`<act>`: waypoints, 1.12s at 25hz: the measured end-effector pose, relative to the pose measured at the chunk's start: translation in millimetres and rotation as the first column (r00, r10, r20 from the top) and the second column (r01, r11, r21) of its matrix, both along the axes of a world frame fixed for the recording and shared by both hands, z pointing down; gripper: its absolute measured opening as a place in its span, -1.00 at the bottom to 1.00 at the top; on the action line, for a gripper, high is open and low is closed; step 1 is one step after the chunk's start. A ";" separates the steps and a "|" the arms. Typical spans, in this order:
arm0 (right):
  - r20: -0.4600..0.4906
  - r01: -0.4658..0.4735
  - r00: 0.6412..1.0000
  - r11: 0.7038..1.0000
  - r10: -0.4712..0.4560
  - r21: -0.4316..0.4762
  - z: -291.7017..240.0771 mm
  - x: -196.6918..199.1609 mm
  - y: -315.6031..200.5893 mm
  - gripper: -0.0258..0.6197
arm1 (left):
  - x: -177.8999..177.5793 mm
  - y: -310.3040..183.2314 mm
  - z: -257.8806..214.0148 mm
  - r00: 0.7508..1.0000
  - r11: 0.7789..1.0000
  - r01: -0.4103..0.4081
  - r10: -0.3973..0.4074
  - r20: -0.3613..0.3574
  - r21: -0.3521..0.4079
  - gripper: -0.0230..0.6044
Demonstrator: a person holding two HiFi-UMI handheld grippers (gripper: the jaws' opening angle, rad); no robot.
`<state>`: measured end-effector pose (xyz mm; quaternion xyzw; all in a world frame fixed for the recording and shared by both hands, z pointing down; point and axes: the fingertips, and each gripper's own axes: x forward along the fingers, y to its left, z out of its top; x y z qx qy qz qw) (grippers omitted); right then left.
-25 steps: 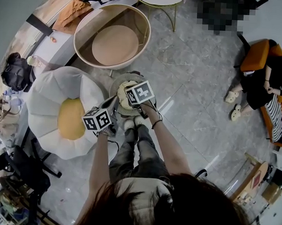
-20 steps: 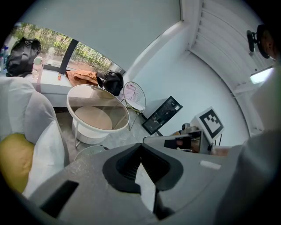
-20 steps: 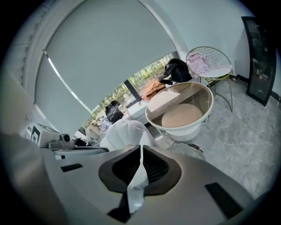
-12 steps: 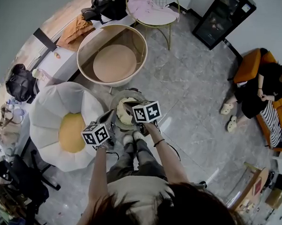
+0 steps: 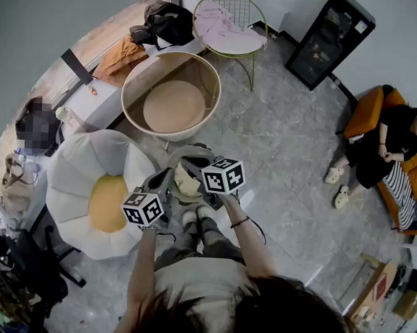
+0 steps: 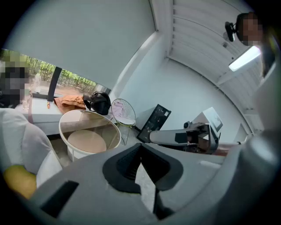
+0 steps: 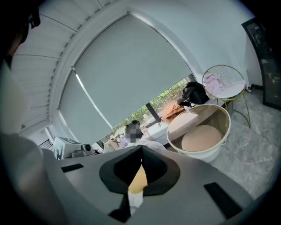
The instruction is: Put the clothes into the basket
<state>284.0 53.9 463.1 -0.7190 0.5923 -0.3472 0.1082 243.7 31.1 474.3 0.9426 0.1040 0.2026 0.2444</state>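
Note:
A small round basket stands on the floor by the person's feet, with cream clothes lying in it. Both grippers hang above it, apart from the cloth. My left gripper is over the basket's left rim; in the left gripper view its jaws meet with nothing between them. My right gripper is over the basket's middle. Its jaws are closing their last bit and hold nothing; only the chair's yellow shows behind them.
A white flower-shaped chair with a yellow centre stands left of the basket. A big round beige tub is beyond it. A wire chair with pink clothes, an orange cloth and a black bag are farther back. A person sits at right.
Both grippers have risen from the basket toward the head camera. The cream clothes stay in the basket. The head view has tilted to show more of the room beyond.

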 end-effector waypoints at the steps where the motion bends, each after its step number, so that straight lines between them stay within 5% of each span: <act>1: -0.016 0.007 1.000 1.000 -0.007 0.008 -6.4 -0.6 -0.2 -0.89 | 0.2 -0.5 -6.3 1.000 1.000 -0.003 0.003 -0.014 0.015 -0.89; 10: -0.102 0.038 0.994 0.996 -0.029 0.086 -49.5 -8.4 0.5 -0.89 | 1.6 4.2 -53.8 0.990 0.992 -0.040 0.056 -0.129 0.120 -0.89; 28: -0.209 0.055 0.978 0.982 -0.017 0.178 -82.0 -11.5 10.4 -0.90 | 2.1 14.0 -79.7 0.978 0.989 -0.036 0.064 -0.200 0.142 -0.89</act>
